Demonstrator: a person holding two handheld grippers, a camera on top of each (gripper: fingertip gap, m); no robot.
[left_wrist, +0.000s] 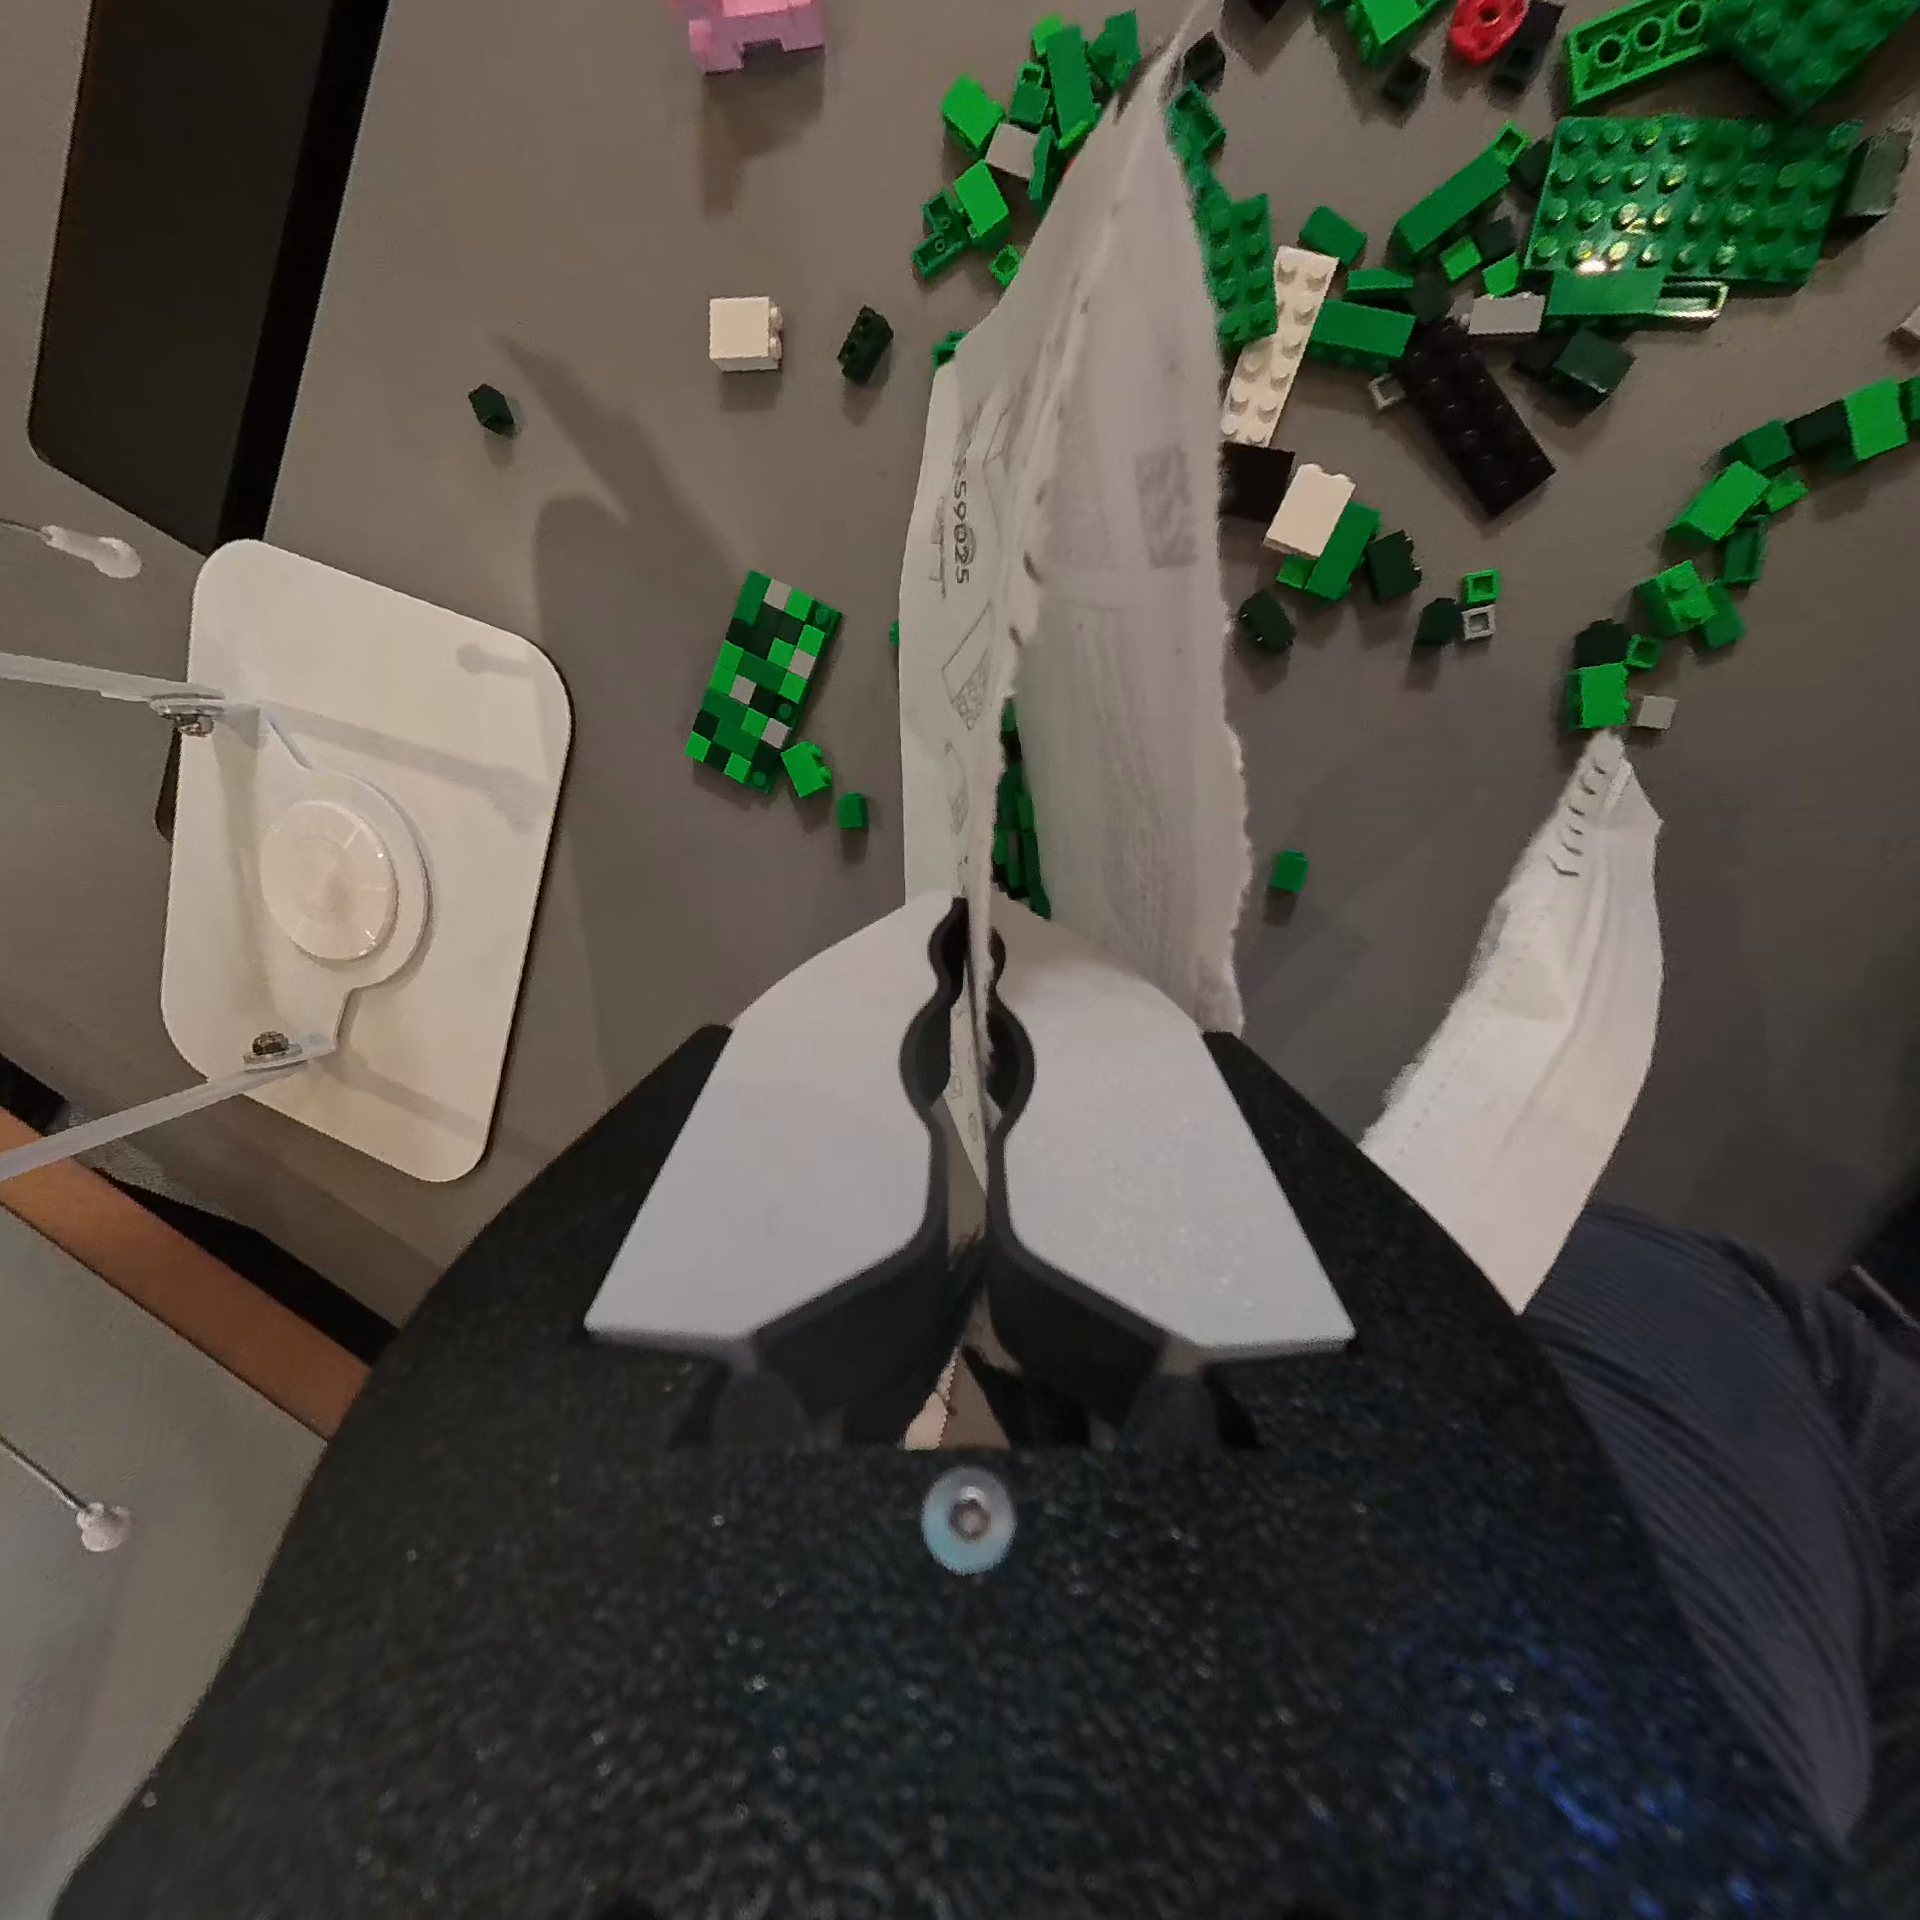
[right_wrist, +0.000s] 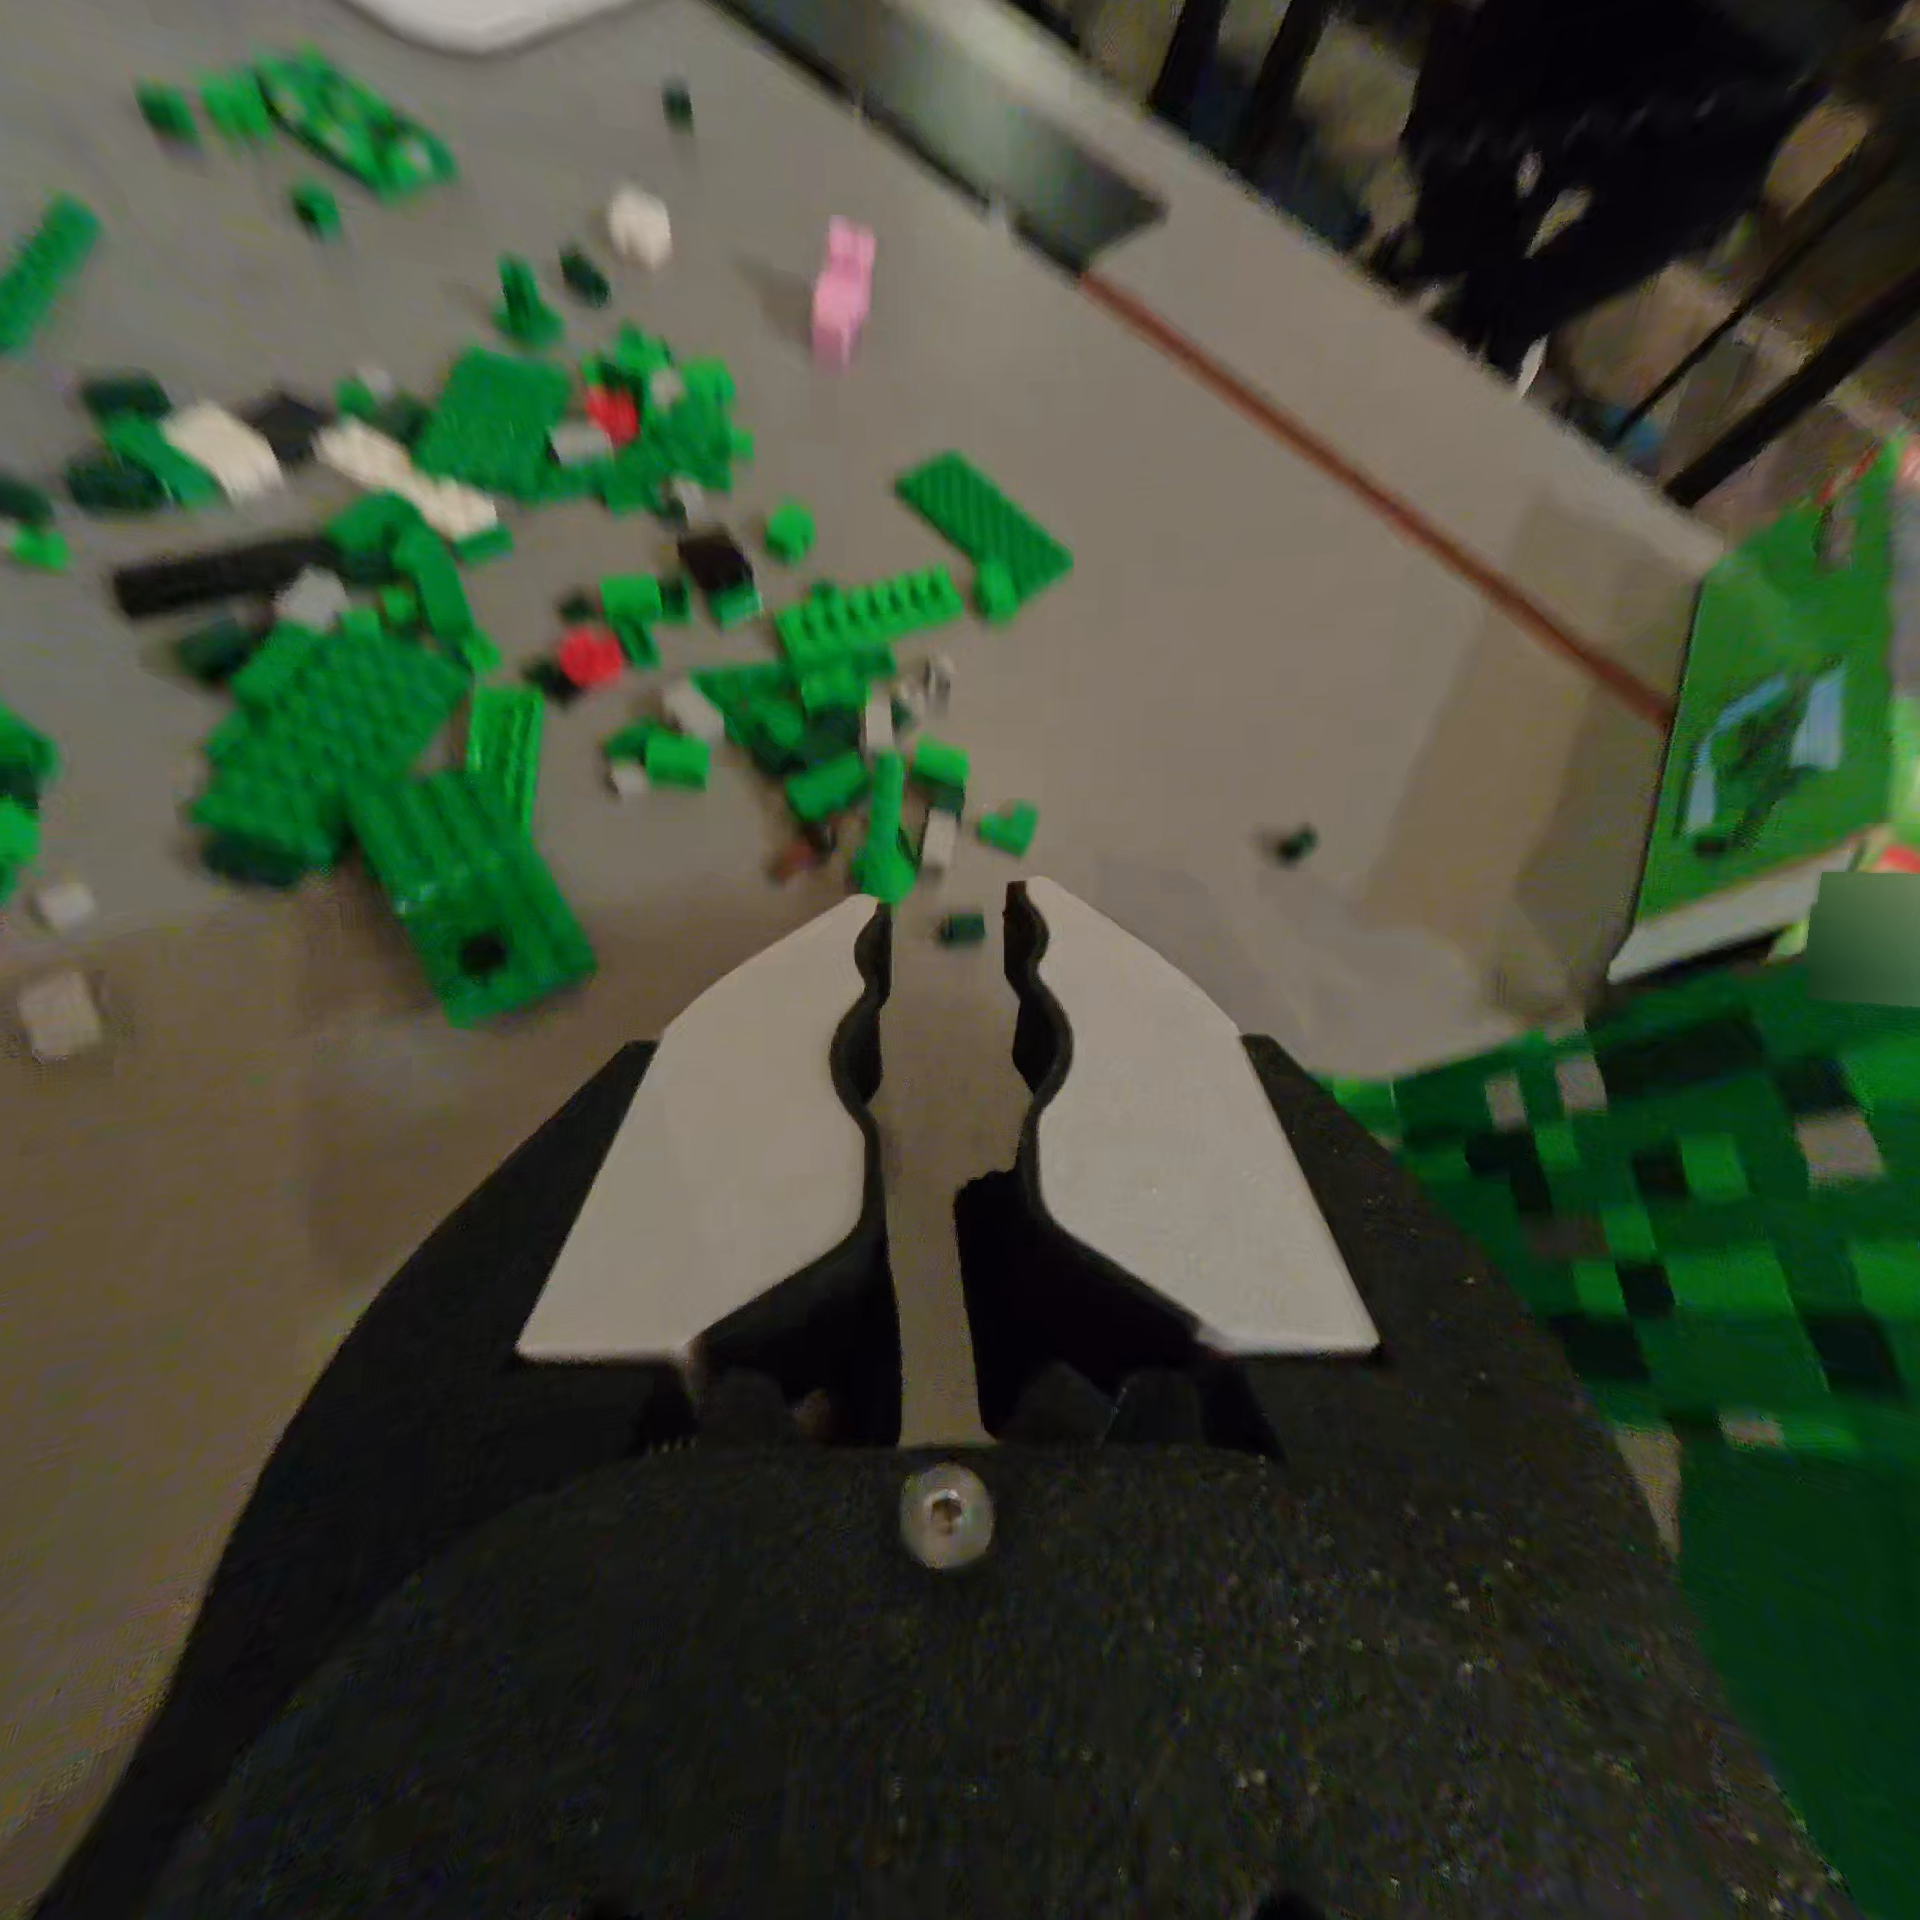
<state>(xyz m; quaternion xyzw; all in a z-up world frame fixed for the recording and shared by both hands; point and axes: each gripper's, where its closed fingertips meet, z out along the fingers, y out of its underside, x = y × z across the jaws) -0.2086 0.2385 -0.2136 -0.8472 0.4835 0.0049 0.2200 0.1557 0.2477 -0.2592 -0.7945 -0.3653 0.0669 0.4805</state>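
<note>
My left gripper is shut on a torn white paper bag with grey printing, which hangs edge-on above the grey table. A second torn white piece hangs at the right. Loose green, black and white bricks lie scattered under and beyond the bag. My right gripper is open and empty, with a small gap between its jaws, above the same pile of green bricks; that view is blurred. A small dark green brick lies just past its fingertips.
A white plate with a clear bracket sits at the left. A small green pixel-patterned plate and a pink piece lie on the table. A green printed box stands at the right. Dark blue cloth is at lower right. My hands' fingertips stand some 35 centimeters from each other.
</note>
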